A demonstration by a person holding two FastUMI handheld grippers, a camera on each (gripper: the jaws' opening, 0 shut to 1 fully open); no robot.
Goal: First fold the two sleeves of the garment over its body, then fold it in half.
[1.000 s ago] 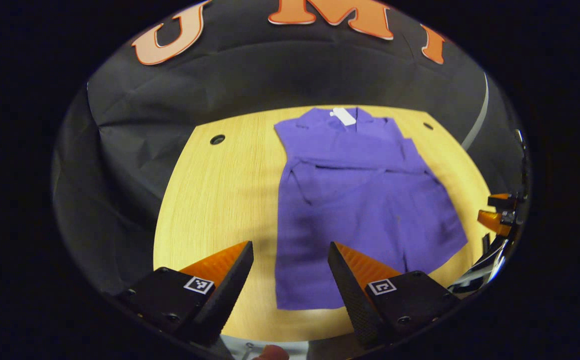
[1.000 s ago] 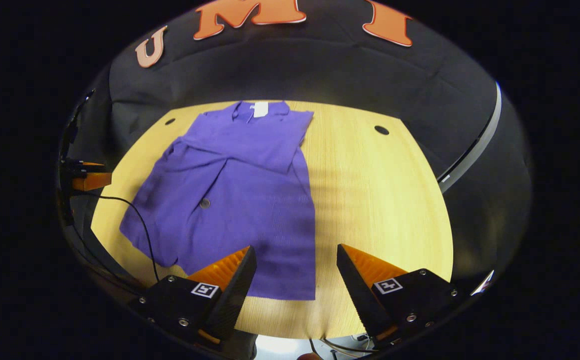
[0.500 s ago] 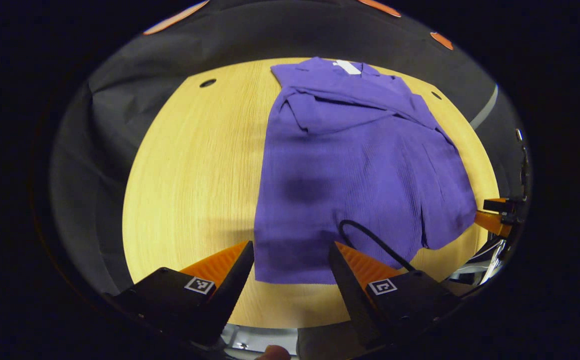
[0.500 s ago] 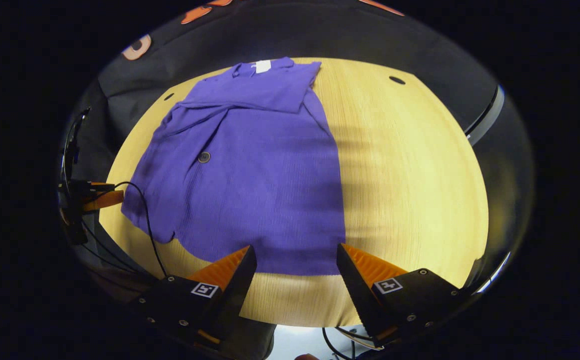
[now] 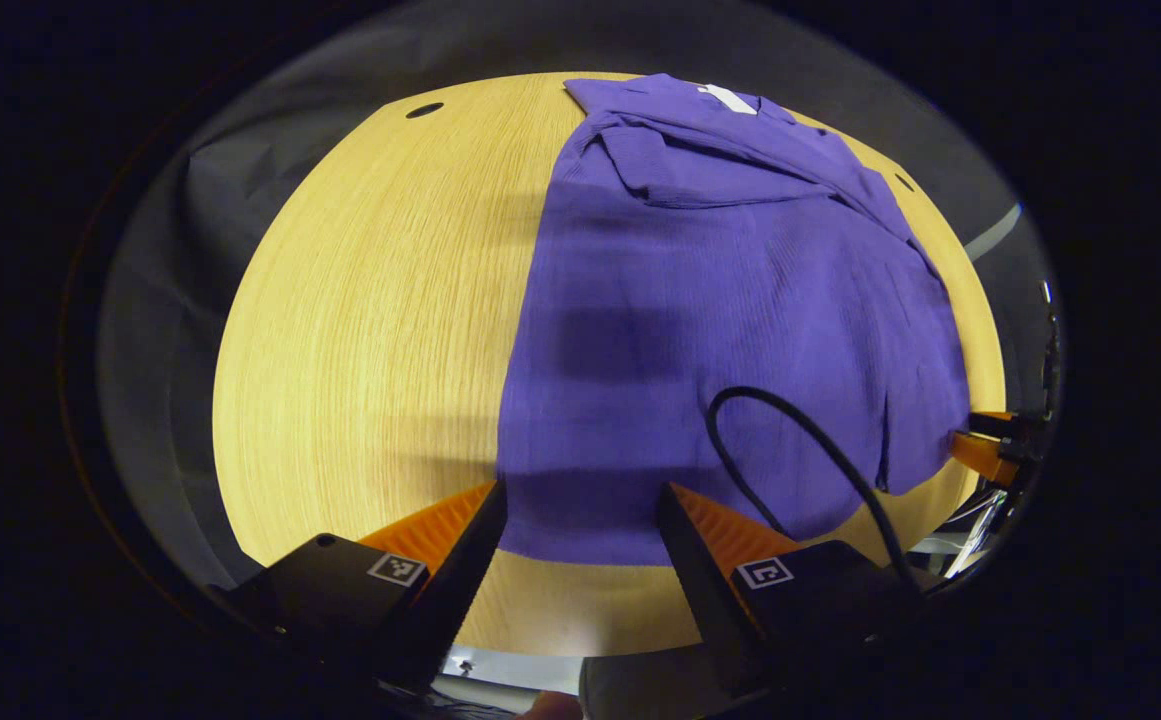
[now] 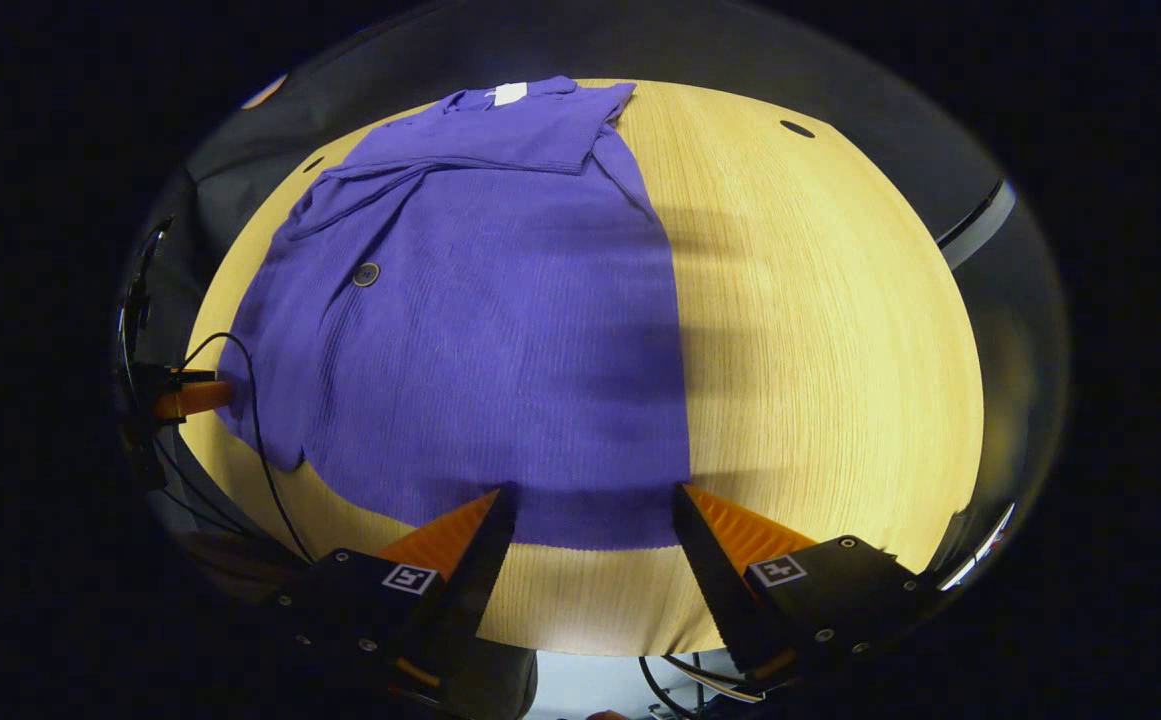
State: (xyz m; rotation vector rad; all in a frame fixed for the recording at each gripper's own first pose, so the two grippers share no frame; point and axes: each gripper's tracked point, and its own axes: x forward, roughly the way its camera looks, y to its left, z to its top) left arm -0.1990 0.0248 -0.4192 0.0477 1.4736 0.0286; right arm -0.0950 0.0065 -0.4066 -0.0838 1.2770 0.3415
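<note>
A purple garment lies flat on the wooden table, collar and white tag at the far end, both sleeves folded across its chest. In the right gripper view the same garment shows a dark button. My left gripper hangs open over the near hem at its left corner. My right gripper is open just above the near hem at its right corner. Neither holds cloth. Each gripper also appears at the edge of the other's view, the right gripper and the left gripper.
A black cable loops over the garment's near part in the left gripper view, and a cable shows at the left in the right gripper view. Small round holes sit in the table's far corners. The table's near edge is just below the fingers.
Both grippers have come forward and down toward the garment's near hem, which now lies between each pair of open fingers. The garment itself has not moved.
</note>
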